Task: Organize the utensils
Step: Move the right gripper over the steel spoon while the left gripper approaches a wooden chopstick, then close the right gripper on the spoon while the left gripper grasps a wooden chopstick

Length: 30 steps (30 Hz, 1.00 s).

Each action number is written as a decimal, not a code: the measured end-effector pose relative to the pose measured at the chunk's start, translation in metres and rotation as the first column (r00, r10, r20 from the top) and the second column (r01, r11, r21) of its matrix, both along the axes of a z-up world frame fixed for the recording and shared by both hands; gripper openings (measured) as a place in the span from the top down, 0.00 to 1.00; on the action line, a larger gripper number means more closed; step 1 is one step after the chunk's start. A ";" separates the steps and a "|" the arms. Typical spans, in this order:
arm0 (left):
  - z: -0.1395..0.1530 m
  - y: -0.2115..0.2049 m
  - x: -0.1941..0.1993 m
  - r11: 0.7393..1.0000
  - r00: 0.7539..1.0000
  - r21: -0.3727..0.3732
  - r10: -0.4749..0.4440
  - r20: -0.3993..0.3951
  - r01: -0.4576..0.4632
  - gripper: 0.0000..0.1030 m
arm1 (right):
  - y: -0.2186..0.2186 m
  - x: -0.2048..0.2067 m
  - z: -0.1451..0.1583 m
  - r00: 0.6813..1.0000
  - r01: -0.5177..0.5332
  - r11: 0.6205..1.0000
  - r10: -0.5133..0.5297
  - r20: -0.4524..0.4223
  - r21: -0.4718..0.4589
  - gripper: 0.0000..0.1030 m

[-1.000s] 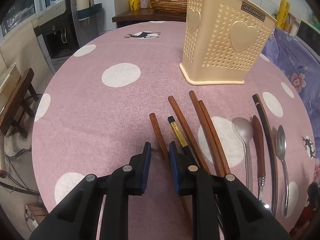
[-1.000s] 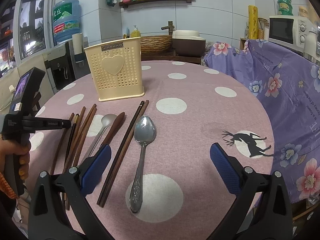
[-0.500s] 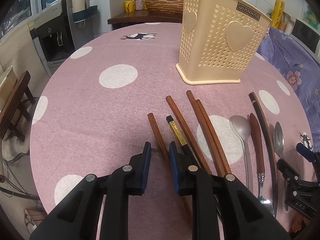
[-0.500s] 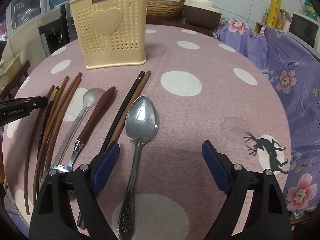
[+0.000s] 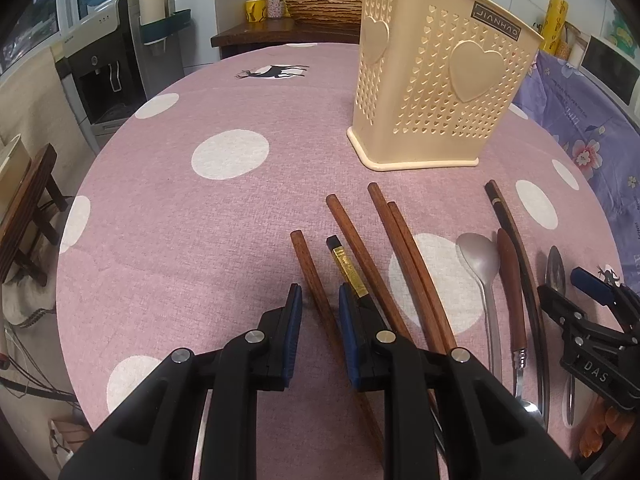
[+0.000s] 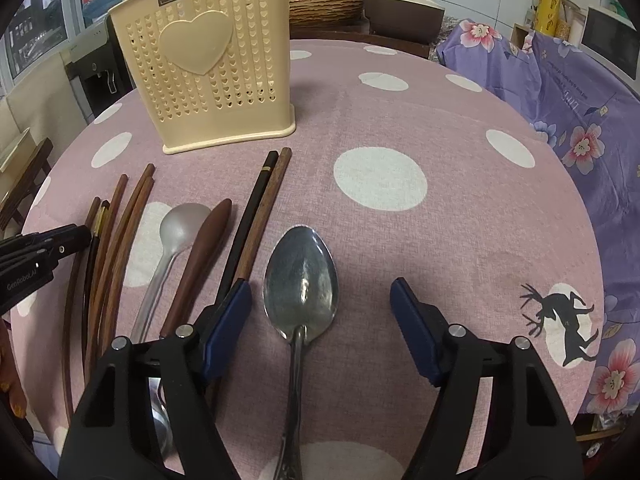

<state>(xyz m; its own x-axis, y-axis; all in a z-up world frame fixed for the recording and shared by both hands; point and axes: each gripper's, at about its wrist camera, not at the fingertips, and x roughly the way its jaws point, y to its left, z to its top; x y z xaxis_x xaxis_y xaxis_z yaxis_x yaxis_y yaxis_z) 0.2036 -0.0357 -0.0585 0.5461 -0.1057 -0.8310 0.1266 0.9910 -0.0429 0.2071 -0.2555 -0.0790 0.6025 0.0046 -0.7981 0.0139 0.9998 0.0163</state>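
Utensils lie in a loose row on the pink polka-dot tablecloth [image 6: 400, 112], all on the near side of the cream perforated holder [image 6: 208, 76], which stands upright and apart from them.

Your left gripper [image 5: 318, 312] has its jaws narrowly parted, and the leftmost brown chopstick [image 5: 310, 276] runs through the gap between the blue pads [image 5: 294, 320]. You cannot tell from this view whether either pad touches the stick; a sliver of cloth shows on both sides. Just outside the right-hand pad lies the black chopstick with a gold band [image 5: 346, 266], and beyond it three more brown chopsticks [image 5: 404, 252] fan toward the holder.

Your right gripper [image 6: 320, 304] is spread wide, low over the cloth. The large metal spoon [image 6: 301, 288] lies between its fingers, bowl forward and handle running back under the gripper body, nearer the left finger than the right, touching neither. Just outside that left finger lie a dark and a brown chopstick [image 6: 256, 216] side by side, then a wooden-handled utensil [image 6: 200, 248] and a matte silver spoon [image 6: 176, 228].
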 end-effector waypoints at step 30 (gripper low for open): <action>0.076 0.025 -0.013 0.985 0.984 -0.172 0.040 0.176 -0.010 0.92 | -0.020 -0.020 0.071 0.979 -0.070 0.986 0.039 0.199 0.151 0.63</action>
<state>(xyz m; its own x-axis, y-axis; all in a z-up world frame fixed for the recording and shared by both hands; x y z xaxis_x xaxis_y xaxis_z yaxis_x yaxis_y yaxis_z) 0.1905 -0.0111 0.0175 0.6878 -0.2216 -0.6913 0.1227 0.9741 -0.1901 0.1868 -0.2750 -0.0078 0.7413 0.1573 -0.6525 -0.0596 0.9837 0.1695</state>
